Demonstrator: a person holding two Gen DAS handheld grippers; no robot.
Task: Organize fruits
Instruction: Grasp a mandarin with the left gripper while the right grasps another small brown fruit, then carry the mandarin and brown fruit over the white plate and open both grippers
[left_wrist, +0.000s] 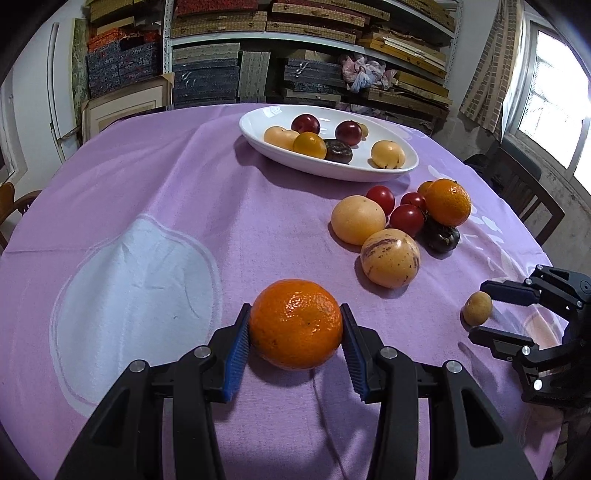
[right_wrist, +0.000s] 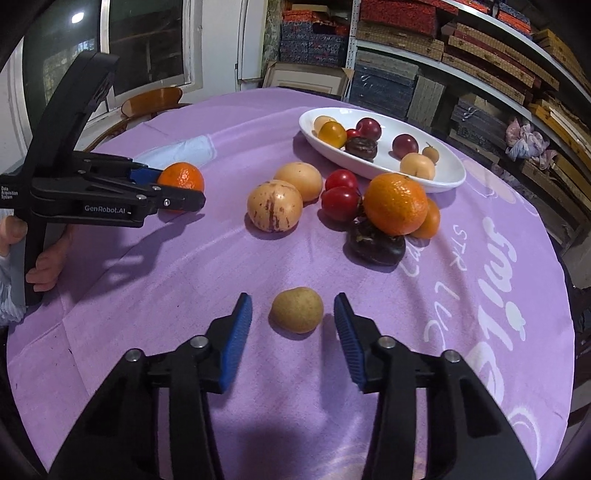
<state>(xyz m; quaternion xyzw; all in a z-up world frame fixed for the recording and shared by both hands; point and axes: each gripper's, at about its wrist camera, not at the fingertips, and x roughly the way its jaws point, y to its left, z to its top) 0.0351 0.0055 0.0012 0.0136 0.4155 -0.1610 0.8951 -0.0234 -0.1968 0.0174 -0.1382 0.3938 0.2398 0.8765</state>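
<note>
My left gripper (left_wrist: 295, 328) is shut on an orange (left_wrist: 295, 314) that rests on the purple cloth; the right wrist view shows the same gripper (right_wrist: 181, 186) and orange (right_wrist: 183, 175) at the left. A small tan-brown fruit (right_wrist: 297, 310) lies between the blue pads (right_wrist: 236, 332) of my right gripper (right_wrist: 293, 315), with a gap on each side, so it stands open around it. In the left wrist view that gripper (left_wrist: 479, 311) straddles the small fruit (left_wrist: 477, 308) at the right. A white oval dish (left_wrist: 332, 173) at the back holds several fruits.
A loose pile lies between me and the dish (right_wrist: 443, 184): a speckled melon (left_wrist: 390, 258), a pale round fruit (left_wrist: 357, 219), red tomatoes (left_wrist: 406, 219), a second orange (left_wrist: 447, 201), a dark fruit (left_wrist: 441, 238). Chairs and stacked shelves ring the round table.
</note>
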